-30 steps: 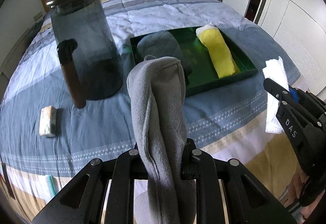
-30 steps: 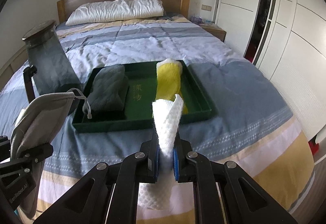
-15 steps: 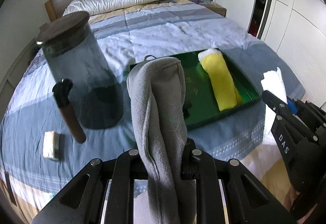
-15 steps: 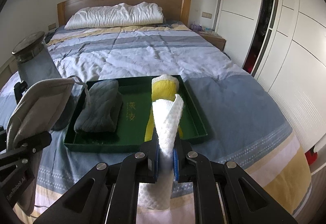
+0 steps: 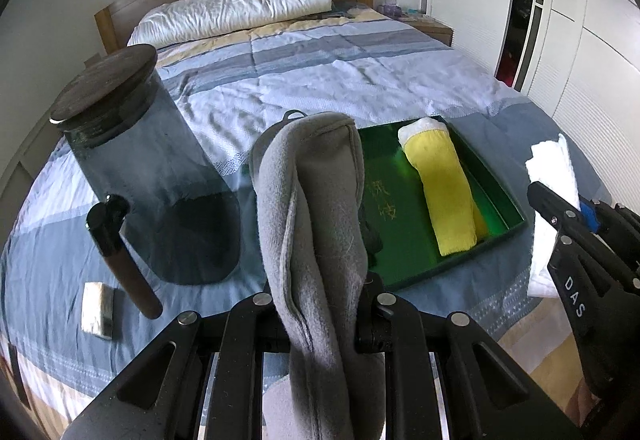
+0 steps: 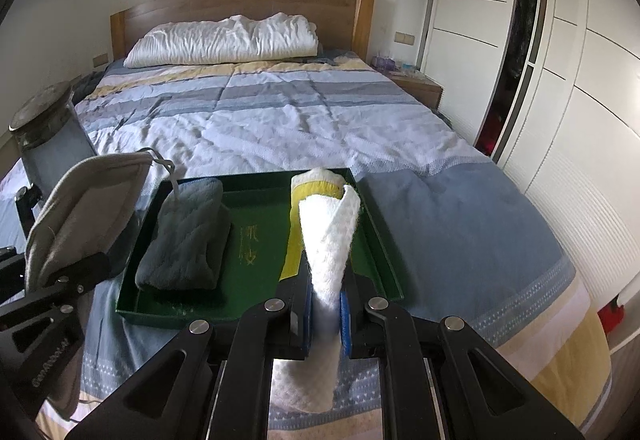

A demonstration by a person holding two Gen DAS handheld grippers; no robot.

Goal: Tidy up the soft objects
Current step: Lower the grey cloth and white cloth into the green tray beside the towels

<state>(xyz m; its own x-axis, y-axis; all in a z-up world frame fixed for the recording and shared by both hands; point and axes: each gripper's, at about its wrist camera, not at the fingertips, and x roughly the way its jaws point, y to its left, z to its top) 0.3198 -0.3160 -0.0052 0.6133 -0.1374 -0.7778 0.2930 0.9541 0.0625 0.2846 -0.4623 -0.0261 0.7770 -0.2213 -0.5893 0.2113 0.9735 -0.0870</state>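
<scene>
My left gripper [image 5: 320,304] is shut on a light grey fleece cloth [image 5: 316,208] that stands up between its jaws and hides part of the tray; it also shows in the right wrist view [image 6: 76,216]. My right gripper [image 6: 326,304] is shut on a white waffle cloth [image 6: 330,240], held above the bed in front of the tray. The green tray [image 6: 260,240] lies on the bed and holds a folded dark grey towel [image 6: 186,240] on its left and a yellow rolled towel [image 5: 444,184] on its right.
A tall smoked-glass jar with a dark lid [image 5: 148,168] stands on the bed left of the tray, with a brown-handled tool [image 5: 124,260] in front of it. A small white packet [image 5: 96,310] lies near the bed's left edge. Wardrobe doors [image 6: 560,80] line the right side.
Both grippers have risen and pulled back from the tray with their cloths still held. The tray and jar look farther away and more of the bed shows.
</scene>
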